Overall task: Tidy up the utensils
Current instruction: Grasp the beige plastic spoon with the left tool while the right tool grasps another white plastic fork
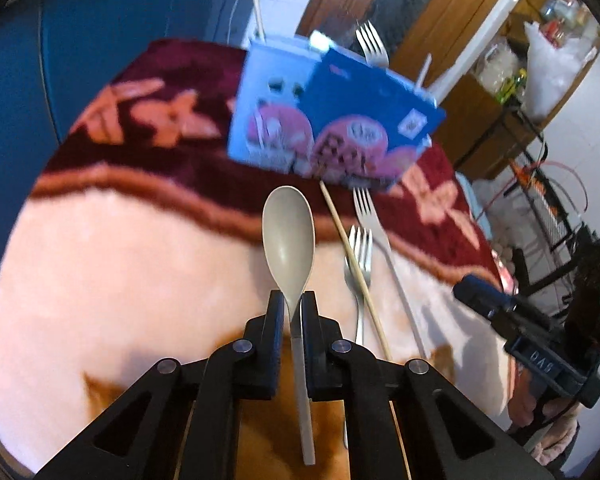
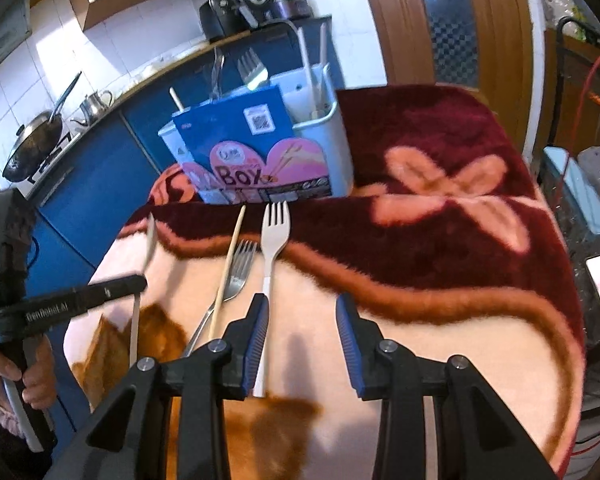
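Observation:
My left gripper (image 1: 291,300) is shut on a grey-beige plastic spoon (image 1: 289,236), gripped at the neck and held above the blanket, bowl forward. The spoon also shows in the right wrist view (image 2: 150,240), beside the left gripper (image 2: 140,282). My right gripper (image 2: 302,304) is open and empty, low over the blanket; its left finger is beside the handle of a white plastic fork (image 2: 274,236). A metal fork (image 2: 236,276) and a wooden chopstick (image 2: 228,272) lie just left of it. A blue box (image 2: 236,144) and a white utensil holder (image 2: 320,120) stand behind, holding several utensils.
A maroon and pink flowered blanket (image 2: 440,184) covers the table. Blue kitchen cabinets (image 2: 92,168) with a wok stand to the left, a wooden door (image 2: 396,20) behind. A wire rack (image 1: 540,200) stands at the right. The right gripper shows at the right of the left wrist view (image 1: 520,320).

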